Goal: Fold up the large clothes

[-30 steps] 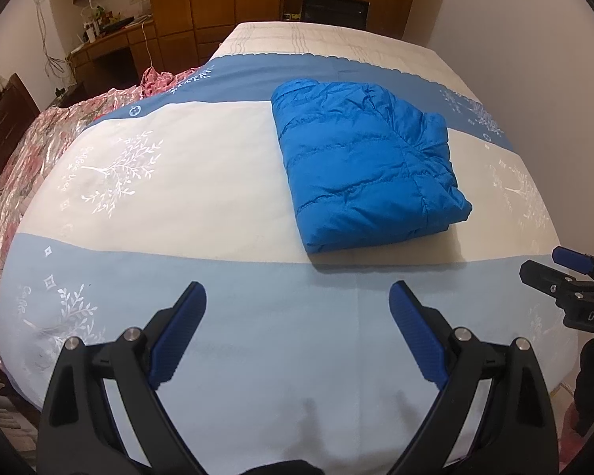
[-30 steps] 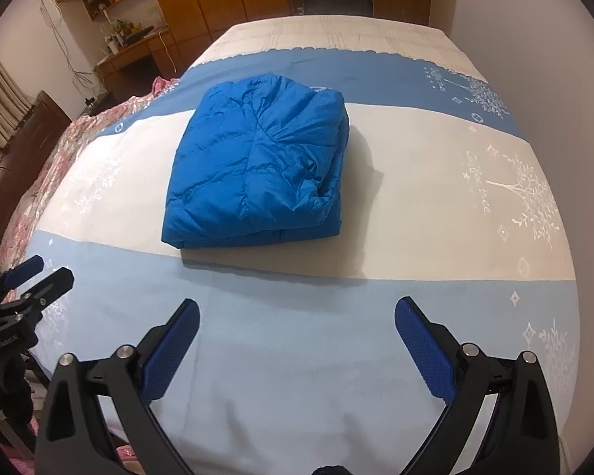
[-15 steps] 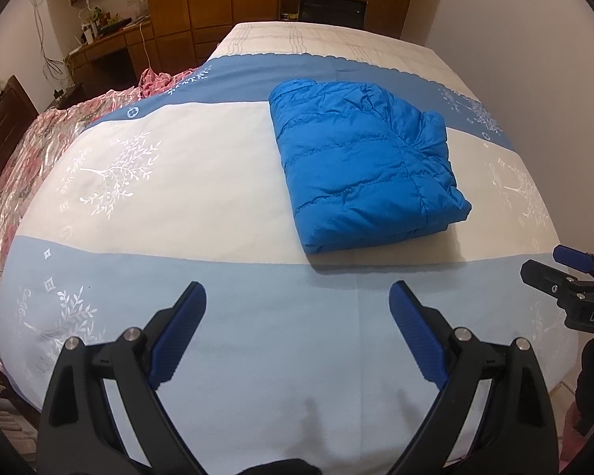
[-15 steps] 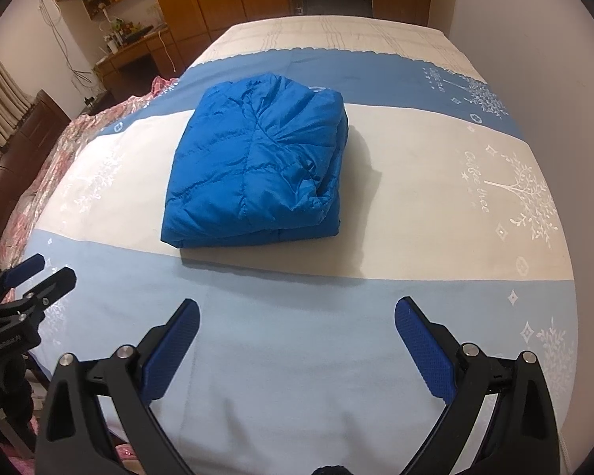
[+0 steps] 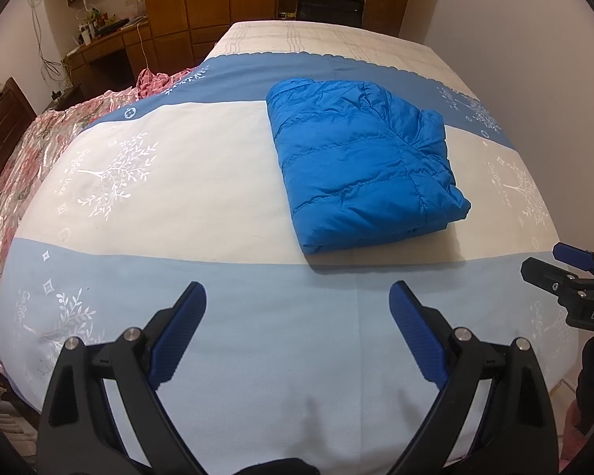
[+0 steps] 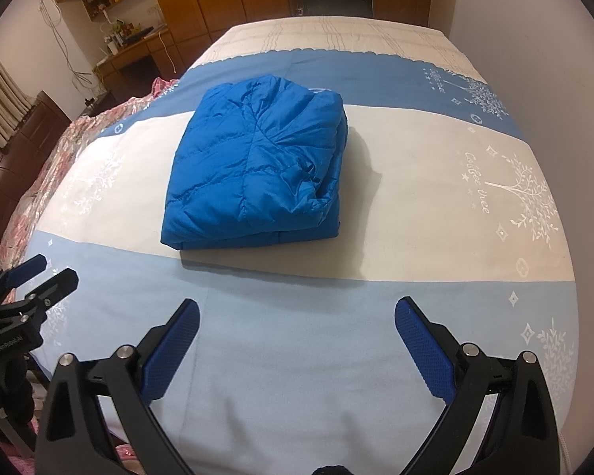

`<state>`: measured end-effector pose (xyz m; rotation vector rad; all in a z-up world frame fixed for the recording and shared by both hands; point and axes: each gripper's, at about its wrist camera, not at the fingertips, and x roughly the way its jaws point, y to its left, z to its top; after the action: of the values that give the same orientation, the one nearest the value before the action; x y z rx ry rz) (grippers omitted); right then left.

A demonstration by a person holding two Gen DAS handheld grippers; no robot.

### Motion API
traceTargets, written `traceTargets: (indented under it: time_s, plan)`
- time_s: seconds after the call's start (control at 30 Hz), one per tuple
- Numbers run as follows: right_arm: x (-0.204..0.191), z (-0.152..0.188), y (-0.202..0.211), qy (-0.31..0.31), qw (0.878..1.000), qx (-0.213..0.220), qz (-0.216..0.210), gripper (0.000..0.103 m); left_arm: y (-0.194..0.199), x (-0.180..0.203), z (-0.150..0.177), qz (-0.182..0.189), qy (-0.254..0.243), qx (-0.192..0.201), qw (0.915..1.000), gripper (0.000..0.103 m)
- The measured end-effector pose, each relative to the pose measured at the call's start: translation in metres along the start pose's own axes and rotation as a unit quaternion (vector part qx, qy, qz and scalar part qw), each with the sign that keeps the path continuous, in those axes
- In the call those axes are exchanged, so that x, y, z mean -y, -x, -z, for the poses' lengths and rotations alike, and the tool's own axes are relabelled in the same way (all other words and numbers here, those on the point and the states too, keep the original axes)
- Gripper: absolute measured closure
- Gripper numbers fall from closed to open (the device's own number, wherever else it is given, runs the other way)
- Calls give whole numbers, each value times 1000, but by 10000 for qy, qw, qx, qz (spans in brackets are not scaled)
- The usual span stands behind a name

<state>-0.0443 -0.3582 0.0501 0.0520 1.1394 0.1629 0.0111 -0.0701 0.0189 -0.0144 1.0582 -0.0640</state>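
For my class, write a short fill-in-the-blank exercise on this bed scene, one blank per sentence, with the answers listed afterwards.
1. The puffy jacket lying on the bed cover is ____ in colour.
2. The jacket lies ____ into a compact bundle, not spread out.
3. The left tongs and the right tongs both stand ____, gripping nothing.
4. Leafy ____ motifs are printed in white on the cover.

Answers: blue; folded; open; tree
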Motion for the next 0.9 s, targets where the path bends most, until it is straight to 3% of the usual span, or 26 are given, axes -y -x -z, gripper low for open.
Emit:
traceTargets:
  time_s: [0.9]
  plan:
    - [2, 1, -4, -64, 10000, -27, -25, 4, -4, -2, -3, 100, -86, -52, 9999, 10]
